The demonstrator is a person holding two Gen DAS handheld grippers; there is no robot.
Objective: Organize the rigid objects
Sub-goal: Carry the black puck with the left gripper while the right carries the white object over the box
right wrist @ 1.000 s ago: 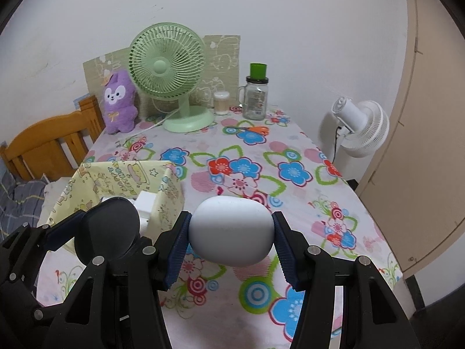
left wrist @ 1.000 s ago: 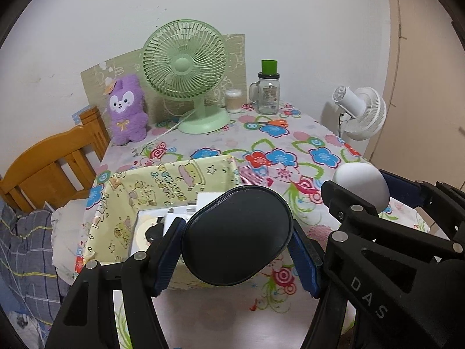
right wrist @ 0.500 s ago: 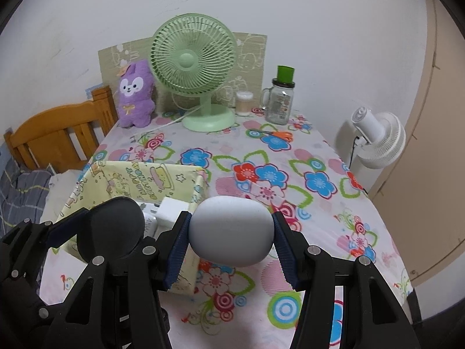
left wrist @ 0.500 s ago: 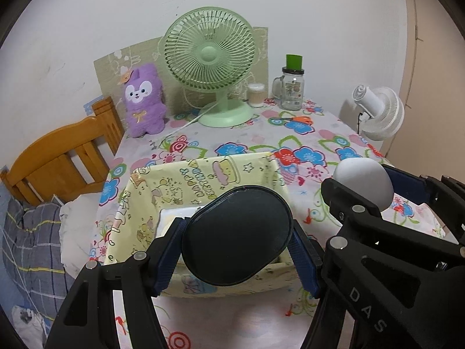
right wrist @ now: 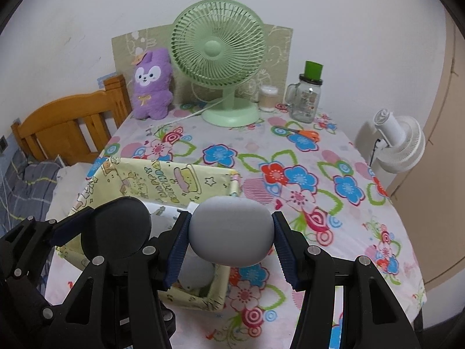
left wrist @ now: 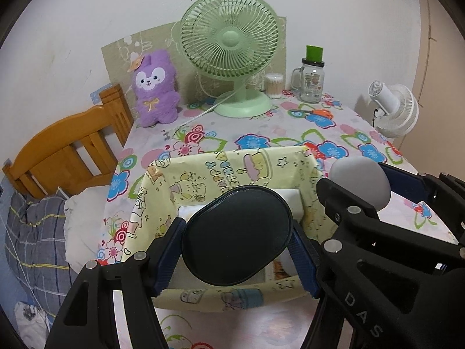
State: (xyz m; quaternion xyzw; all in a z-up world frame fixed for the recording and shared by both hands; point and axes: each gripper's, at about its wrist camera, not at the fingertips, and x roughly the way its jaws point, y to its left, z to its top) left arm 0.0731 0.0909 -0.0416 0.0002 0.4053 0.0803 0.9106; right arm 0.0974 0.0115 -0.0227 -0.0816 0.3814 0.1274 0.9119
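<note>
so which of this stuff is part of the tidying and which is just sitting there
In the job:
- black oval case, clamped in left tool
- grey oval case, clamped in right tool
- yellow box

Just lying about:
- green fan
- purple plush
- glass jar
- scissors
- white fan

Holding side by side, both tilted downward over the table's near-left corner. Left gripper [left wrist: 237, 238] clamping a black oval case [left wrist: 235, 237] between its blue pads; right gripper [right wrist: 231, 232] pinching a grey rounded case [right wrist: 231, 231], jaws pressing on both ends.
</note>
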